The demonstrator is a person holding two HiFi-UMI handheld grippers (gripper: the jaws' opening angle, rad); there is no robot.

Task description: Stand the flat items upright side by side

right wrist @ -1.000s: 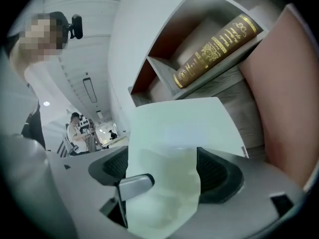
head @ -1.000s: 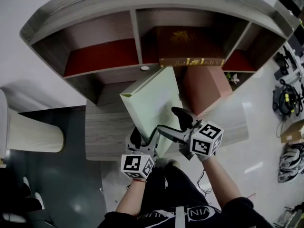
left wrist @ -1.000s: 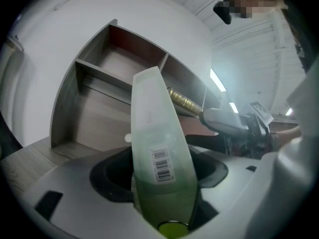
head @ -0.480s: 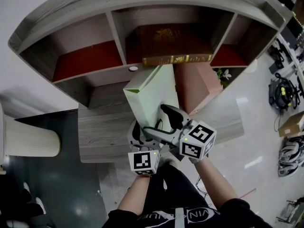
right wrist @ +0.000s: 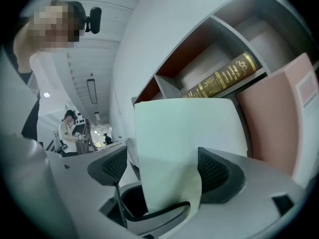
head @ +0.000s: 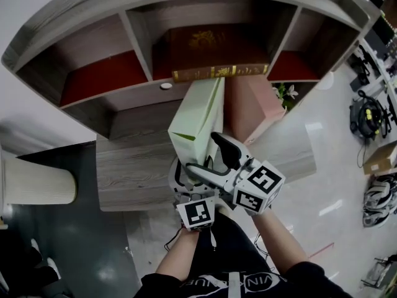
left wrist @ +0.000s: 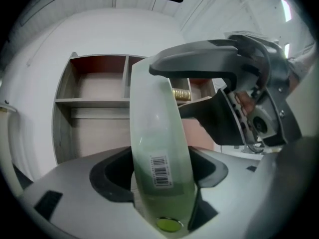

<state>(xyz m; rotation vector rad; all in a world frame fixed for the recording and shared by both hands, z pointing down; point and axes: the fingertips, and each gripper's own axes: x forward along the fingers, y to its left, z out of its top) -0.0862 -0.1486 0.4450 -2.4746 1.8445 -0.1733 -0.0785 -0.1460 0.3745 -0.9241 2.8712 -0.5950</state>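
A pale green flat box (head: 198,113) is held on edge in front of the shelf's middle cubby. My left gripper (head: 180,174) is shut on its narrow barcoded side (left wrist: 158,148), both pads touching. My right gripper (head: 211,157) reaches over the box from the right. Its jaws have just been opening and stand open around the box (right wrist: 184,133), with a gap at the left pad. A pink flat box (head: 251,107) stands upright just right of the green one. A brown book with gold lettering (head: 211,48) lies flat in the middle cubby.
The wooden shelf (head: 138,39) has three cubbies with red floors, and the side ones hold nothing I can see. A grey wooden desktop (head: 127,172) lies below it. A white ribbed cylinder (head: 37,182) stands at the left. A small plant (head: 282,93) sits at the right.
The green box has turned from a tilted, face-up pose to nearly on edge and moved closer to the middle cubby. Both grippers moved with it, and the left one shifted right.
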